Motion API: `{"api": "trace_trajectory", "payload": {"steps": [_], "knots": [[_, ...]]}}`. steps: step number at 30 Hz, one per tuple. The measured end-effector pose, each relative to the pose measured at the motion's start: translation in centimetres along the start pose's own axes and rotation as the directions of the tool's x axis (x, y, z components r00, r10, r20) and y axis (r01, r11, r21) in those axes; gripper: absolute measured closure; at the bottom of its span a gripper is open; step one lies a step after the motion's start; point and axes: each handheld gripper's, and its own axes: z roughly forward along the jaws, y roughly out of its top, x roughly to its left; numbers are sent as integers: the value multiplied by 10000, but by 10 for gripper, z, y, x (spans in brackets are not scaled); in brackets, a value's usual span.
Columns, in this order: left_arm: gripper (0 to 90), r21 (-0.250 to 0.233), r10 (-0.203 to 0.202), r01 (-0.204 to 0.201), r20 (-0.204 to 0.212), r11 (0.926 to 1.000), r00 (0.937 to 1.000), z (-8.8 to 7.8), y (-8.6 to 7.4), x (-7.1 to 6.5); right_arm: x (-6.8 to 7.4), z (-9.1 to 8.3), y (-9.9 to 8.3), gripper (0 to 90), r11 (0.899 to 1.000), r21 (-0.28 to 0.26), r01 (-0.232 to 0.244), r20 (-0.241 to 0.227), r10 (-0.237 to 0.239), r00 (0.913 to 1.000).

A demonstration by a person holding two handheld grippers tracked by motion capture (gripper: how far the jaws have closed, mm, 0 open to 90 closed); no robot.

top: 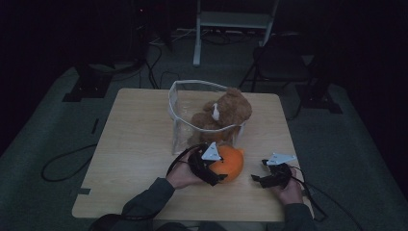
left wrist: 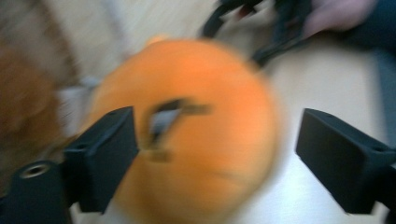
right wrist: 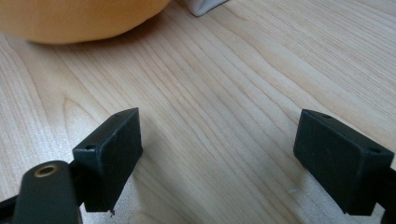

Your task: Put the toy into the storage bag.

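Observation:
A round orange plush toy (top: 233, 163) lies on the wooden table (top: 134, 144), just in front of a clear plastic bag (top: 179, 103) that holds a brown teddy bear (top: 227, 113). My left gripper (top: 219, 170) reaches toward the orange toy from the left. In the left gripper view, which is blurred, the orange toy (left wrist: 210, 116) sits between the wide jaws of my left gripper (left wrist: 217, 140), and the right jaw stands apart from it. My right gripper (top: 257, 177) rests near the table's front right. In the right gripper view, my right gripper (right wrist: 217, 140) stands open over bare wood, with the orange toy (right wrist: 70, 18) ahead.
The bag's white-trimmed corner (right wrist: 205, 5) lies beside the toy. Cables (top: 62, 163) trail on the grey floor left of the table. A white frame (top: 231, 21) and dark stands rise behind it. Bare wood (top: 130, 178) spreads to the left.

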Motion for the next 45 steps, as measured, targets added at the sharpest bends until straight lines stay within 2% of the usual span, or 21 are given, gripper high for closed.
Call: {"api": "trace_trajectory", "payload": {"steps": [1, 3, 11, 15, 17, 20, 25, 34, 41, 45], "knots": [[100, 61, -156, 156, 151, 9999, 9998, 3, -3, 2, 0, 0, 0, 146, 10000, 1, 5, 1, -5, 10000], [97, -121, -479, 484, 377, 9988, 9981, 6, -7, 5, 0, 0, 0, 146, 10000, 1, 3, 3, -3, 10000], [88, -382, -487, 507, 515, 9980, 9975, 6, -6, 2, 0, 0, 0, 146, 10000, 1, 5, 2, -5, 10000], [87, -489, -535, 556, 447, 9973, 9976, 9, -6, -2, 0, 0, 0, 146, 10000, 1, 4, 2, -4, 10000], [36, -357, -508, 527, 528, 9980, 9973, 12, -8, 0, 0, 0, 0, 146, 10000, 2, 1, 6, -1, 10000], [15, -203, -576, 588, 534, 9981, 9969, 19, -11, -1, 0, 0, 0, 146, 10000, 1, 2, 5, -2, 10000], [11, -193, -786, 797, 531, 9966, 9955, 23, -12, 2, 0, 0, 0, 146, 10000, 2, 6, 9, -6, 10000], [11, 108, -880, 875, 695, 9961, 9937, 26, -15, 7, 0, 0, 0, 146, 10000, 6, 15, 14, -15, 10000], [72, 171, -965, 956, 661, 9953, 9931, 24, -16, 8, 0, 0, 0, 146, 10000, 5, 15, 11, -15, 10000], [159, 73, -937, 934, 712, 9956, 9931, 21, -17, 10, 0, 0, 0, 146, 10000, 2, 7, 9, -7, 10000]]}}
